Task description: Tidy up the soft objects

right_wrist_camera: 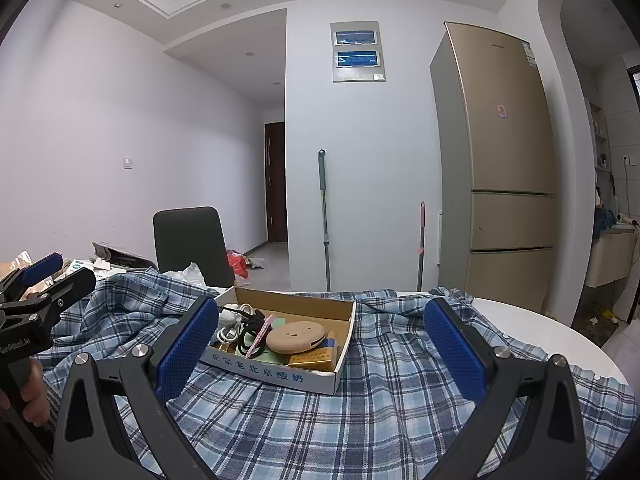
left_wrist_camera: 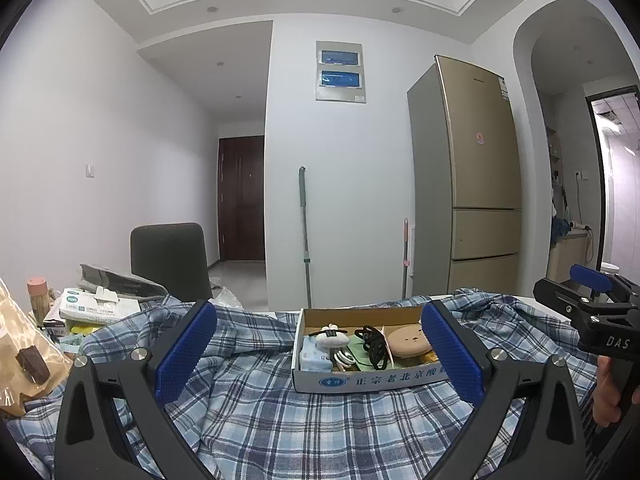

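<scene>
Plaid shirt (right_wrist_camera: 360, 408) bears a cardboard box (right_wrist_camera: 344, 364) holding cables (right_wrist_camera: 230, 334); both claws gape empty

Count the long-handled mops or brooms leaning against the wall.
2. The green-handled one stands left, the pink-handled one right of it, beside the fridge. Their heads are hidden behind the table.

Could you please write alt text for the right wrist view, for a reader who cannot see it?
The open right gripper with blue padded fingers hovers over a rumpled blue plaid shirt covering a white round table. An open cardboard box of small items sits on the shirt, between the fingers.
</scene>
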The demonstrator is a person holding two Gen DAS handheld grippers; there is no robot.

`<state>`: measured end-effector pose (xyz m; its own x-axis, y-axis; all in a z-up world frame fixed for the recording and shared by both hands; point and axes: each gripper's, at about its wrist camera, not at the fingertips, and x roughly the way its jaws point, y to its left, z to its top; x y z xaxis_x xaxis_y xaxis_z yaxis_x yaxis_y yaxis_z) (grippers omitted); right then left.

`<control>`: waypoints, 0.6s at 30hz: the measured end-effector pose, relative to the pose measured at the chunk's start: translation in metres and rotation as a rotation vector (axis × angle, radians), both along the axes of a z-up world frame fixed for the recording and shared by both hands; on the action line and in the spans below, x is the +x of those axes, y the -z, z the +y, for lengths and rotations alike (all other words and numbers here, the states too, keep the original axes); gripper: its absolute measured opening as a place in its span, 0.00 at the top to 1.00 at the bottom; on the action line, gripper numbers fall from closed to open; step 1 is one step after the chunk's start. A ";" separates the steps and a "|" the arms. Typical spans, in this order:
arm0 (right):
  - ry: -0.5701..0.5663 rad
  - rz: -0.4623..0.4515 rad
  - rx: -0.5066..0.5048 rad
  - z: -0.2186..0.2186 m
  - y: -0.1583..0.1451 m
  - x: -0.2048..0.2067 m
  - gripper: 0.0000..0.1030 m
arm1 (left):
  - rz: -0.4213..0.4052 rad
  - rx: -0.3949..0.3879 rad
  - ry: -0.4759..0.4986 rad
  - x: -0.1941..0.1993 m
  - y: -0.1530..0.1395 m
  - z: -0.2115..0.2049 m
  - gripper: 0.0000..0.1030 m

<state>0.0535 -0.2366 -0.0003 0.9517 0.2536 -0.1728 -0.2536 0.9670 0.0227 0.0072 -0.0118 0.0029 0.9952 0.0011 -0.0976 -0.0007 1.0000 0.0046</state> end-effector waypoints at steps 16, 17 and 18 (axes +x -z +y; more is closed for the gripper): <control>0.000 0.000 -0.001 0.000 0.000 0.000 0.00 | 0.000 0.002 0.000 0.000 0.000 -0.001 0.00; 0.000 0.000 -0.001 0.000 0.000 0.000 0.00 | 0.000 0.002 0.000 0.000 0.000 -0.001 0.00; 0.000 0.000 -0.001 0.000 0.000 0.000 0.00 | 0.000 0.002 0.000 0.000 0.000 -0.002 0.00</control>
<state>0.0534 -0.2366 -0.0002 0.9517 0.2536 -0.1731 -0.2537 0.9670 0.0219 0.0073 -0.0135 0.0027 0.9952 0.0017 -0.0975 -0.0011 1.0000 0.0066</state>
